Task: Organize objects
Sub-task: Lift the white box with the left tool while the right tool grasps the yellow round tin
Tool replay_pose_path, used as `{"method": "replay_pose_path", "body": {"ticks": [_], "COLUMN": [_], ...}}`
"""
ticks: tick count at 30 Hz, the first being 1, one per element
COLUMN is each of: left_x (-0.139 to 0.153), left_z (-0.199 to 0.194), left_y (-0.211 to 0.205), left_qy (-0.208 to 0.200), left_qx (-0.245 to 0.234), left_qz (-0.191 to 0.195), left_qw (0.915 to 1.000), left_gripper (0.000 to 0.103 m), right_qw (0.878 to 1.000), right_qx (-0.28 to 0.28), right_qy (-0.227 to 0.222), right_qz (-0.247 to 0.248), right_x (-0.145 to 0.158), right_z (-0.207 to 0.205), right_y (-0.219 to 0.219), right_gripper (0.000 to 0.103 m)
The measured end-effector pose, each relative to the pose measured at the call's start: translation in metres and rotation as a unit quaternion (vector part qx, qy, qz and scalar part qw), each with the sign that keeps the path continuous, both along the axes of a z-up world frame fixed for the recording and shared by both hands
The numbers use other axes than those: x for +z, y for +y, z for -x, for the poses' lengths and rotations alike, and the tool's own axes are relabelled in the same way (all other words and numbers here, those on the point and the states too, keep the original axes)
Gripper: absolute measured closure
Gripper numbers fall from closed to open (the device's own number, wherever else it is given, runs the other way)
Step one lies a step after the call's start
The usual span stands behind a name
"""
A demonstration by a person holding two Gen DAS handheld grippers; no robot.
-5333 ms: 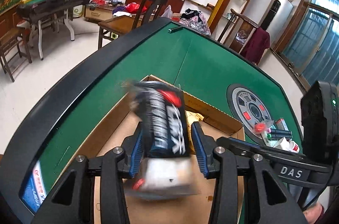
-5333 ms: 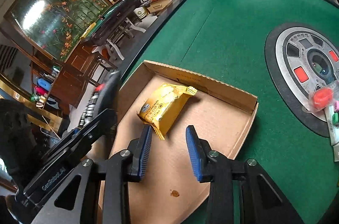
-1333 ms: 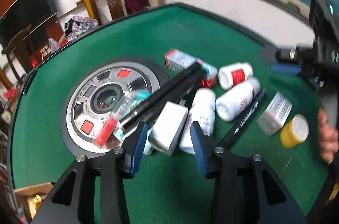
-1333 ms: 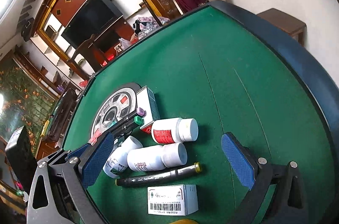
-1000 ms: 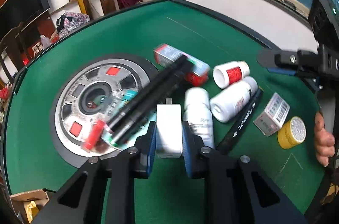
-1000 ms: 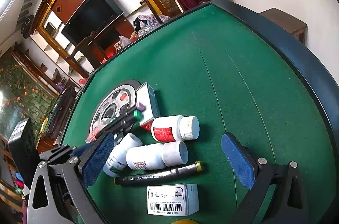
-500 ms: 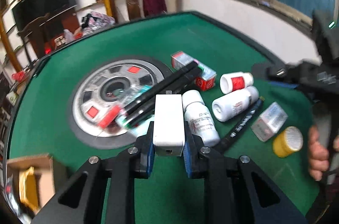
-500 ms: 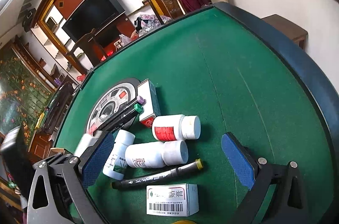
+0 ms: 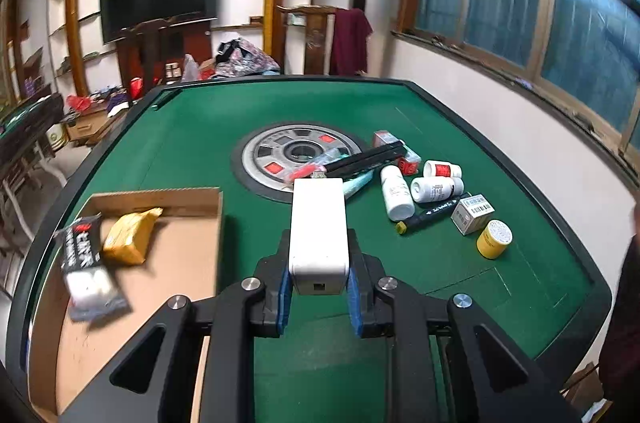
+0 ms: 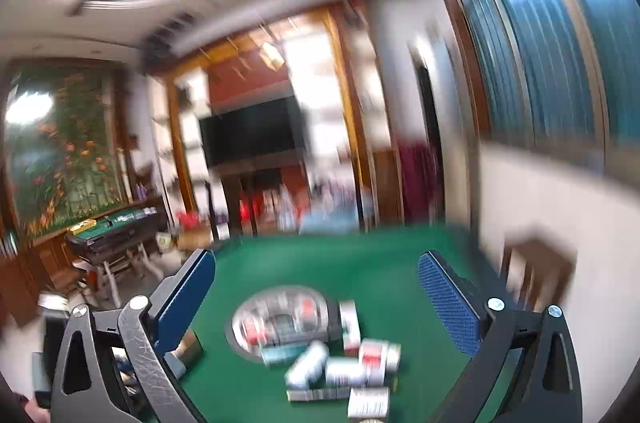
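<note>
My left gripper [image 9: 319,297] is shut on a white box [image 9: 318,227] and holds it above the green table [image 9: 208,135], just right of the cardboard tray [image 9: 172,263]. The tray holds a yellow packet [image 9: 130,237] and a black snack packet [image 9: 82,255]. A pile lies on the table to the right: white bottles [image 9: 396,193], black markers [image 9: 370,157], a small barcode box [image 9: 472,213], a yellow jar [image 9: 494,238]. My right gripper [image 10: 316,299] is wide open and empty, raised well above the pile [image 10: 340,371]; its view is blurred.
A round grey and black centre console [image 9: 296,153] sits in the middle of the table. A red and white box [image 9: 390,141] lies behind the markers. Chairs, shelves and a TV stand beyond the far edge. The person's body shows at the right edge [image 9: 624,303].
My left gripper closed on the white box, lifted it from the pile and carried it left towards the tray. My right gripper stayed open and has just swung upward, blurring its view.
</note>
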State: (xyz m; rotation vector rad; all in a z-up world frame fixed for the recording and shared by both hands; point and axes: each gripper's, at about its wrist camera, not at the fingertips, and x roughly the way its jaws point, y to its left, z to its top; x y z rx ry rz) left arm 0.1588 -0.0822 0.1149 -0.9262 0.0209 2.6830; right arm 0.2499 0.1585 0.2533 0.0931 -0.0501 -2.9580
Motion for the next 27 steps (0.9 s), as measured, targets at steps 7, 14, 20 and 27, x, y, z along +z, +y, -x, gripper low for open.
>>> {"method": "replay_pose_path", "body": {"ticks": [7, 14, 20, 27], "left_x": [0.004, 0.011, 0.02, 0.014], "left_z": [-0.013, -0.053, -0.07, -0.076], "left_y": [-0.008, -0.02, -0.043, -0.053], "left_qy": [0.009, 0.043, 0.063, 0.059], "left_qx": [0.027, 0.025, 0.035, 0.033], "left_qz": [-0.024, -0.035, -0.071, -0.088], "left_qw": [0.9993, 0.9982, 0.9949, 0.9938], "left_gripper": [0.081, 0.081, 0.081, 0.081], "right_qw": [0.994, 0.979, 0.969, 0.961], "right_qx": [0.019, 0.034, 0.031, 0.03], "right_qy": [-0.073, -0.2, -0.242, -0.271], "right_qz": [-0.075, -0.012, 0.026, 0.05], "right_x": [-0.032, -0.083, -0.1, -0.108], "right_z": [0.022, 0.068, 0.076, 0.074], "right_y": [-0.054, -0.042, -0.036, -0.042], "right_gripper": [0.0, 0.0, 0.0, 0.0]}}
